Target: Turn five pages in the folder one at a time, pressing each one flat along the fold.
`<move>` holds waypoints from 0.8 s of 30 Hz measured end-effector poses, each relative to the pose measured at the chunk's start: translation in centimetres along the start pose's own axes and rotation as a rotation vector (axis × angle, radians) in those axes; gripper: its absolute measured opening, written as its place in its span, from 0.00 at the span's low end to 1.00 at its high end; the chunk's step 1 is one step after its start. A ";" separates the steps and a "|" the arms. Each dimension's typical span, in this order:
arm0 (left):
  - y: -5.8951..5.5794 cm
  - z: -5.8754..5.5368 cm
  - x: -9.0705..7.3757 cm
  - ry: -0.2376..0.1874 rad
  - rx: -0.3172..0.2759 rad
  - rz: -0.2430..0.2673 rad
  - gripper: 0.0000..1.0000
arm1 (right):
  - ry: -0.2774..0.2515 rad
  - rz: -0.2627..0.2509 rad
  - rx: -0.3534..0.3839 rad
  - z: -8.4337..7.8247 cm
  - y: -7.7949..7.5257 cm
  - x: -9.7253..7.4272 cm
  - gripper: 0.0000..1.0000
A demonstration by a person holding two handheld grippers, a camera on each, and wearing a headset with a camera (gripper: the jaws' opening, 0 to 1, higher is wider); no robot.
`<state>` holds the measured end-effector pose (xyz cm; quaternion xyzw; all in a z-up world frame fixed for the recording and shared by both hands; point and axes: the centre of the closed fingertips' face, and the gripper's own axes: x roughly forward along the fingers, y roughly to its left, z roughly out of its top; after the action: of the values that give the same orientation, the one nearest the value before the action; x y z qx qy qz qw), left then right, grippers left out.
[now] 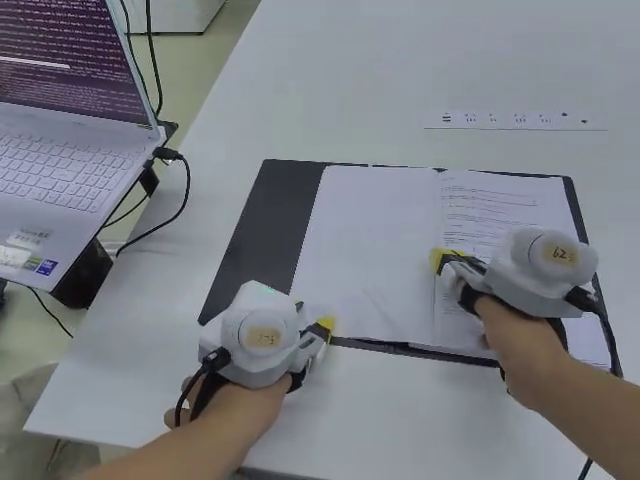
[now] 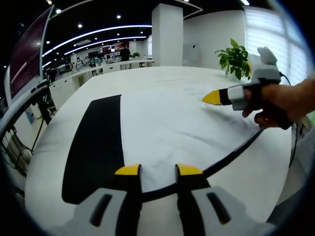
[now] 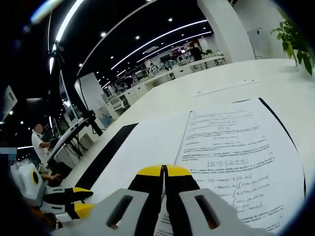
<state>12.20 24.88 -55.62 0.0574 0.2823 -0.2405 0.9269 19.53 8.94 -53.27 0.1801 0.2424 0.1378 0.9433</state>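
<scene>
- Lying open across the middle of the head view, the black folder (image 1: 258,240) shows a blank white left-hand page (image 1: 370,250) and a printed right-hand page (image 1: 500,205).
- Both pages look flat, and the fold runs down between them, slightly right of the frame's centre.
- At the lower left of the head view, the left gripper (image 1: 320,328) sits at the folder's near edge, held in a hand (image 1: 235,395).
- In the left gripper view its yellow-tipped jaws (image 2: 158,171) stand a narrow gap apart at the bottom centre. The folder's dark near edge runs in between them, and I cannot tell whether they touch it.
- At the right of the head view, the right gripper (image 1: 445,262) rests over the right-hand page just beside the fold, with its yellow tip pointing toward the frame's left.
- In the right gripper view its jaws (image 3: 164,170) are pressed together, tips touching, low over the paper at the bottom centre. Whether a sheet is pinched between them is not clear.
- Each gripper also appears in the other's view. The right gripper is at the upper right of the left gripper view (image 2: 212,97), and the left is at the lower left of the right gripper view (image 3: 82,201).
- An open laptop (image 1: 60,150) fills the upper left of the head view, with a dark cable (image 1: 183,200) looping down from its side.
- A white strip with small dark marks (image 1: 515,120) lies on the white table (image 1: 380,70) above the folder.
- A green plant (image 2: 234,58) stands at the upper right of the left gripper view.
</scene>
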 end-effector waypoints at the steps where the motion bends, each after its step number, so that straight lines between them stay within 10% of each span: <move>1: 0.0 0.0 0.0 -0.001 0.001 0.000 0.26 | -0.001 0.000 0.001 0.1 -0.2 0.3 0.00; 24: 0.0 0.1 0.0 -0.028 -0.005 0.000 0.26 | -0.013 -0.017 0.001 2.6 -1.9 5.3 0.00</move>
<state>12.19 24.87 -55.56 0.0517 0.2698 -0.2405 0.9310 25.71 8.40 -54.05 0.1793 0.2379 0.1283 0.9459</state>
